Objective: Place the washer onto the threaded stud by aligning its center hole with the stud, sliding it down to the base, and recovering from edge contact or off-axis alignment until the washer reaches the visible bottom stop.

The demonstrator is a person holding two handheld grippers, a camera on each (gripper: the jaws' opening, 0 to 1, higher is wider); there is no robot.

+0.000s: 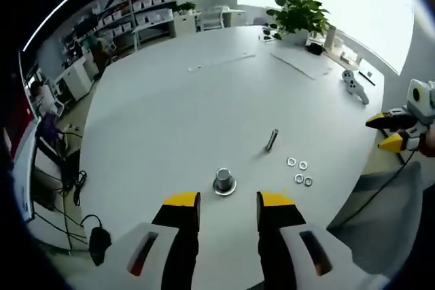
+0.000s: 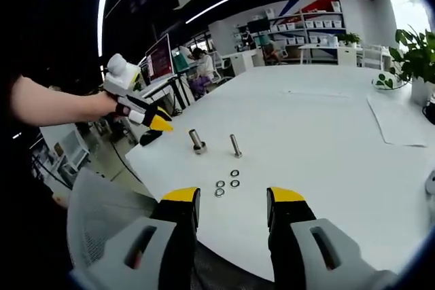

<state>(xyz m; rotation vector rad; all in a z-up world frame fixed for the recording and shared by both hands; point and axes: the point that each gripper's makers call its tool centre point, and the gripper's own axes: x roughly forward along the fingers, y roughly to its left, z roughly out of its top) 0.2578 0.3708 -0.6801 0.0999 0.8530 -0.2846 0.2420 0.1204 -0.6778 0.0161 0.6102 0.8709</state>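
Note:
A short threaded stud point(image 1: 224, 180) stands upright on a round metal base on the white table point(image 1: 170, 113), just beyond my open left gripper point(image 1: 228, 202). A loose bolt point(image 1: 272, 139) is farther off to the right. Several small washers point(image 1: 299, 172) lie in a cluster right of the stud. My right gripper point(image 1: 393, 131) hovers past the table's right edge. In the right gripper view the washers point(image 2: 228, 183) lie just ahead of my open right gripper point(image 2: 233, 196), with the stud point(image 2: 197, 142) and the bolt point(image 2: 235, 145) behind them. The left gripper point(image 2: 153, 127) hangs left of the stud.
A potted plant point(image 1: 298, 15), a sheet of paper point(image 1: 302, 62) and a white game controller point(image 1: 355, 86) sit at the table's far side. A grey chair point(image 2: 102, 219) stands by the near edge. Shelves point(image 1: 146, 5) and desks line the room behind.

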